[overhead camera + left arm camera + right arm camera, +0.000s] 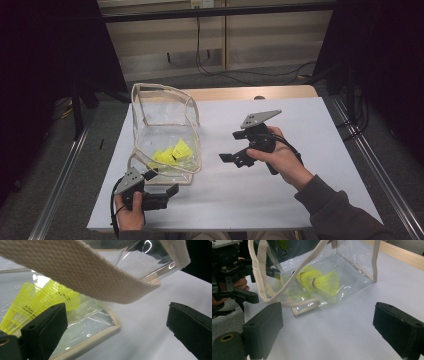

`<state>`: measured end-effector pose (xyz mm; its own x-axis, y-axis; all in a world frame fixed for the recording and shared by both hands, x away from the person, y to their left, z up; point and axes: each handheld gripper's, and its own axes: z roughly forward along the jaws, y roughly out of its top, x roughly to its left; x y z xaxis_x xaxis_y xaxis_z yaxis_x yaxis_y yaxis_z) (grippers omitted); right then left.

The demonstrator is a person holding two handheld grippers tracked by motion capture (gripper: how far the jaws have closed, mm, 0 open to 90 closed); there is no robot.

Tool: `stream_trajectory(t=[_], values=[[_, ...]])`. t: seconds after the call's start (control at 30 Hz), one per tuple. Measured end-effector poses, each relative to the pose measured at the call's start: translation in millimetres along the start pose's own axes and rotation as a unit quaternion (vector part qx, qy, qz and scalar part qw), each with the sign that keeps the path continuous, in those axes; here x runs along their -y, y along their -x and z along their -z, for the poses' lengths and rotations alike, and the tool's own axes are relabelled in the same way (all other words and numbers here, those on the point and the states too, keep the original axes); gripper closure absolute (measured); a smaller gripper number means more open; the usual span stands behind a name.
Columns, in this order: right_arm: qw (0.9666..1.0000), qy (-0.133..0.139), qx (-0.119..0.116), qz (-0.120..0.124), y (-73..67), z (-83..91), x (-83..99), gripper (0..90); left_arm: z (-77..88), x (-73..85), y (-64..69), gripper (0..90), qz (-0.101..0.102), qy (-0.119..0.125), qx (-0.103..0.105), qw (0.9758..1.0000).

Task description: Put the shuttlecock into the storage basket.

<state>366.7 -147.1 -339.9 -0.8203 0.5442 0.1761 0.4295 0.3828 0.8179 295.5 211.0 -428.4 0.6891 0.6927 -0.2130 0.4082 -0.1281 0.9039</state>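
Two open hand-held grippers flank a clear bag of yellow shuttlecocks on the table.

The left hand-held gripper [161, 191] sits low at the near edge, jaws spread wide and empty, with the clear bag [165, 135] just ahead of it and the bag's cloth strap [82, 272] hanging right over its jaws. The yellow shuttlecocks [172, 152] lie inside the bag's lower end. The right hand-held gripper [231, 146], well apart to the bag's right, is also wide and holds nothing, its jaws pointing at the bag.

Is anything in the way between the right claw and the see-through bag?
Nothing visible. The right claw is open and points at the bag across bare white table. The yellow shuttlecocks sit inside the bag, behind its clear wall.
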Motion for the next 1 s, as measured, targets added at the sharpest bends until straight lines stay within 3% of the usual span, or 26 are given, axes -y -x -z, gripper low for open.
stream_trajectory(t=[1.0], values=[[0.9992, 0.014, 0.029, -0.025, 22.6, 29.7, 60.0, 9.2, -0.8, 0.2, 0.2, 3.4, -0.002, -0.002, -0.001, 1.0000]])
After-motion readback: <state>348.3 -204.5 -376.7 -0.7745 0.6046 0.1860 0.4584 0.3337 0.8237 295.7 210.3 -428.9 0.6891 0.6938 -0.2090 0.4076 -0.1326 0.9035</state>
